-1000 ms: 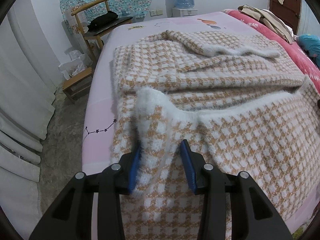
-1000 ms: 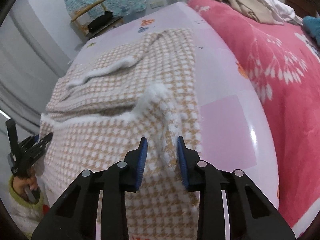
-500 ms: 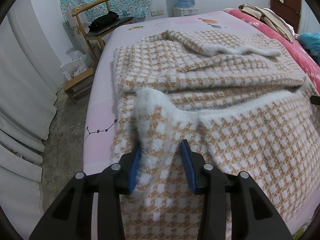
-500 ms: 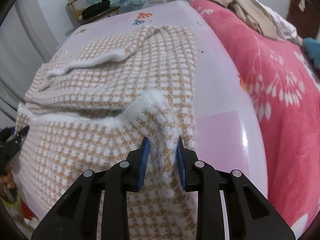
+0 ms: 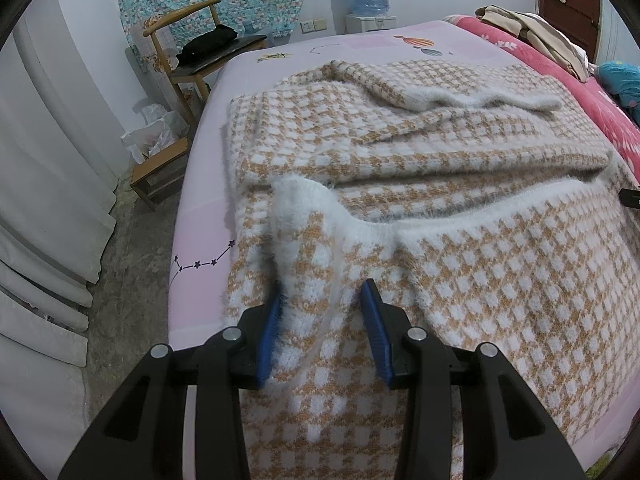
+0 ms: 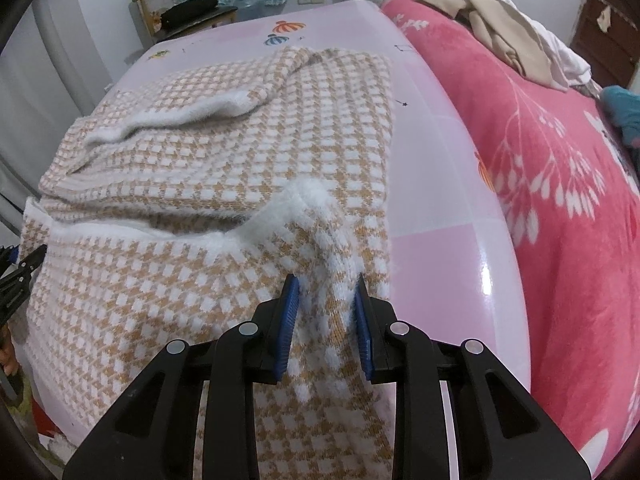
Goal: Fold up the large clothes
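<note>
The left tongs [image 5: 322, 320] pinch the near left corner of the checked sweater [image 5: 460, 208], and the right tongs [image 6: 324, 312] pinch its near right corner, each with a ridge of the knit between the blue pads. The sweater lies on the pink bed [image 6: 440, 152], its white hem raised over the folded upper part
</note>
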Motion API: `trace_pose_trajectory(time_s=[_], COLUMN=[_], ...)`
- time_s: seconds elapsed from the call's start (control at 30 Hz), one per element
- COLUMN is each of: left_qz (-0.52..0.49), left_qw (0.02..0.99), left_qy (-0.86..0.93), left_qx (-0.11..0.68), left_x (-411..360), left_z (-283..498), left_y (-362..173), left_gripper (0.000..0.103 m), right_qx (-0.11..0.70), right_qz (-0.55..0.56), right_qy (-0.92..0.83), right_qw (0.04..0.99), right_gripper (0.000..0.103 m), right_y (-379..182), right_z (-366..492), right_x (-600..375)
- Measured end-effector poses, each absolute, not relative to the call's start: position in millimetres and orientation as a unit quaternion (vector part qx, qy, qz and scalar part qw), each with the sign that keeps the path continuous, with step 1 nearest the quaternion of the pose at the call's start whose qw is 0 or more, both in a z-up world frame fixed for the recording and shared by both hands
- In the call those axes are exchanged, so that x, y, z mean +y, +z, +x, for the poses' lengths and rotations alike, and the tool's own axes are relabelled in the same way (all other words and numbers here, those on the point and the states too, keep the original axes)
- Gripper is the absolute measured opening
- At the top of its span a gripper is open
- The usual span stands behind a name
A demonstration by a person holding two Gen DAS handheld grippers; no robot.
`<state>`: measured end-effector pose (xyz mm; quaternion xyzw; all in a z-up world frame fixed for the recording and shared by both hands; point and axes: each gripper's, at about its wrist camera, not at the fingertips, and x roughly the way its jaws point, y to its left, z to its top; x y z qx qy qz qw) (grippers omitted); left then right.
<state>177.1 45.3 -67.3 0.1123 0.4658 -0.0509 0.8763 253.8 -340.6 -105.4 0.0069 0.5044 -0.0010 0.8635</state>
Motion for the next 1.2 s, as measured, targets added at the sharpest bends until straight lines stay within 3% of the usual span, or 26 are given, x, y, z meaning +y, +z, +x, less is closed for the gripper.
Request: trace_pose_trajectory(time_s=[0.83, 1.0, 1.07, 1.2], left_qz=[0.108, 0.088, 0.081, 0.071], left_qw=[0.877, 0.883, 0.886, 0.891], left_qy=[-0.052, -0.054, -0.058, -0.069], left_qx=[0.464, 0.458, 0.453, 0.442], left_x=[45.1, 50.2, 53.2, 59.0], left_z=[177.4, 175.2, 173.4, 167.4], left_y=[-67.7, -67.0, -64.4, -55.5], left_gripper=[0.038, 0.038, 0.029, 0.016], right_qx=[0.504, 0.497, 0.492, 0.476], right_qz=[0.003, -0.006, 0.004, 0.018], right_qy=[-0.004, -0.017, -0.015, -0.011], right_qw=[0.864, 0.868, 0.870, 0.879], right_gripper=[0.026, 0.018, 0.011, 0.007], right_y=[-103.2, -101.4, -98.9, -91.7], right_z=[254.8, 251.1, 247.4, 237.6], right_x=[-341.1, -335.9, -336.2, -337.7])
